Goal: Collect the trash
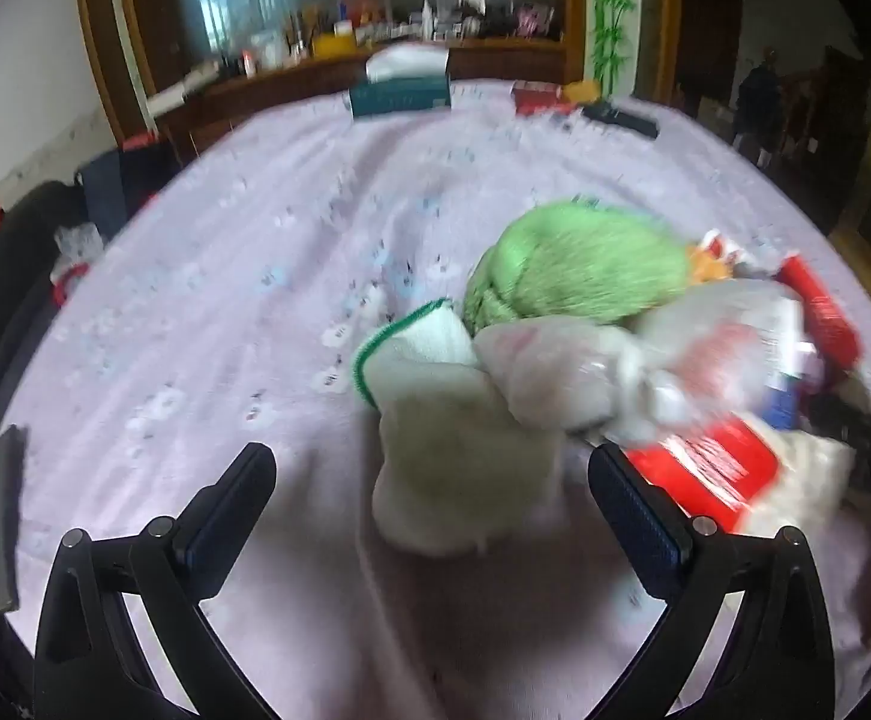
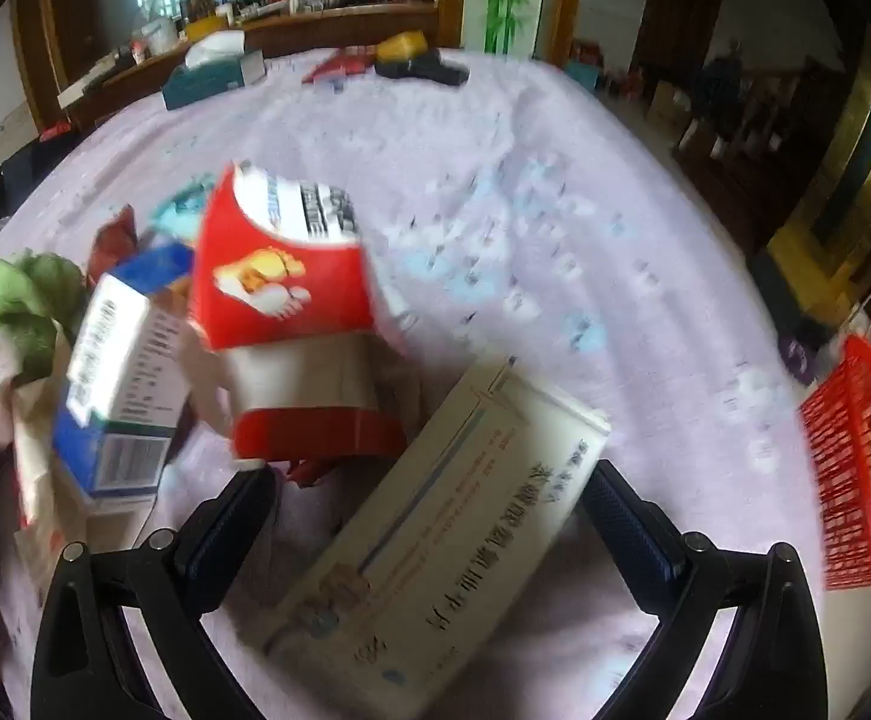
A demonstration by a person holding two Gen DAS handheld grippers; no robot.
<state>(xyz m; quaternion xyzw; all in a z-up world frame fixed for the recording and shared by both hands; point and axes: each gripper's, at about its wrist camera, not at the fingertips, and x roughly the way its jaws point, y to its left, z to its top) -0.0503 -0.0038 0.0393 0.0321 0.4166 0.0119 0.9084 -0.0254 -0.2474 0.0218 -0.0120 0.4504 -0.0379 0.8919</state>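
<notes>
A pile of trash lies on a table with a pale lilac cloth. In the left wrist view, my left gripper is open, its fingers on either side of a white cloth with a green hem. Behind it lie a green crumpled bag, a clear plastic bag and a red packet. In the right wrist view, my right gripper is open around a long cream box, not touching it. A red and white box and a blue and white box lie beyond.
A red plastic basket stands at the table's right edge. A teal tissue box, a red box and a black remote sit at the far edge. A wooden cabinet with a mirror stands behind.
</notes>
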